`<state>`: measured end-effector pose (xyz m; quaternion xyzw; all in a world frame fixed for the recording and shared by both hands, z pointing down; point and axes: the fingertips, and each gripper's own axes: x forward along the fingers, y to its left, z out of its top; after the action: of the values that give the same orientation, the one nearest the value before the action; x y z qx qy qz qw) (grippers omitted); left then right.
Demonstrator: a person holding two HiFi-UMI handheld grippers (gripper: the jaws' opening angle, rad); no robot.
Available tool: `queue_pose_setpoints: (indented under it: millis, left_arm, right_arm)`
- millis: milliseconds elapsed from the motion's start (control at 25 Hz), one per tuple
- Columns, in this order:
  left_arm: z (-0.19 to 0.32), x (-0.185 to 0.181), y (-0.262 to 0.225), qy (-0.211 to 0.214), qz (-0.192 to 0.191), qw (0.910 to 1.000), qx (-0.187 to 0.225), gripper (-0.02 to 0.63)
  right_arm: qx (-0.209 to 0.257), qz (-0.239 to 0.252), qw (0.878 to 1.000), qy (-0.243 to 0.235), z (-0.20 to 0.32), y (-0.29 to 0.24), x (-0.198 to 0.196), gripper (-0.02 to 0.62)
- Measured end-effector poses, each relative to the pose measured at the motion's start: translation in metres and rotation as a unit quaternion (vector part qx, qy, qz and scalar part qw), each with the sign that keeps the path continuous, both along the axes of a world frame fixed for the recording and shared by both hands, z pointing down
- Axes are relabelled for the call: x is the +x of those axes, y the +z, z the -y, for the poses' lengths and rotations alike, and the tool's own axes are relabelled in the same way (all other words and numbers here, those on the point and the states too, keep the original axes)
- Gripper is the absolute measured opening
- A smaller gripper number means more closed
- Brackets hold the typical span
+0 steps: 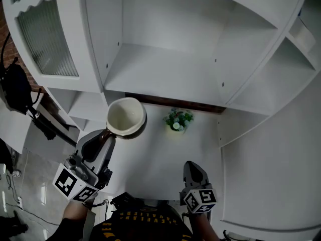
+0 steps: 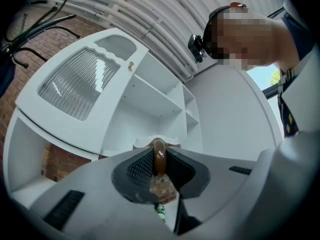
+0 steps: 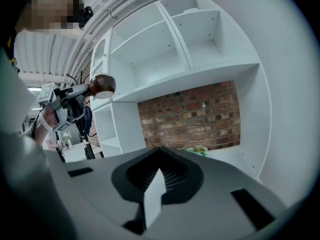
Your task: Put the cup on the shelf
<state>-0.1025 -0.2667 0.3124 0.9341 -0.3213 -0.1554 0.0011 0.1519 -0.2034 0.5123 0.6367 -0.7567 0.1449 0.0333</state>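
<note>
left gripper (image 1: 106,133): jaws nearly closed, clamped on the brown handle (image 2: 159,156) of the cup; the thin loop is likely the only part narrow enough for the pads to pinch.
cup (image 1: 125,117): sticks out just past the left gripper's tips, mouth up and level with the cream inside showing, so it looks ready to be set down on its base.
shelf (image 1: 165,74): the open white board lies ahead of the cup and a little higher; the cup is not yet on it.
right gripper (image 1: 192,164): jaws together with nothing between them, held back and to the right of the cup, probably to keep clear of the way in.
plant (image 1: 178,119): on the lower surface ahead of the right gripper, beside the cup's path, best avoided.
step: carrying the cup toward the shelf, judged about midway.
</note>
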Motion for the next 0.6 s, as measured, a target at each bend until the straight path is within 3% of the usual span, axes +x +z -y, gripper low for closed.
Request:
queue_pose_setpoints:
  millis: [600]
  left_arm:
    - [0.027, 0.031, -0.035, -0.098, -0.003, 0.9951, 0.008, 0.049]
  right_arm:
    - [0.042, 0.005, 0.998, -0.045, 0.029, -0.023, 0.051, 0.005]
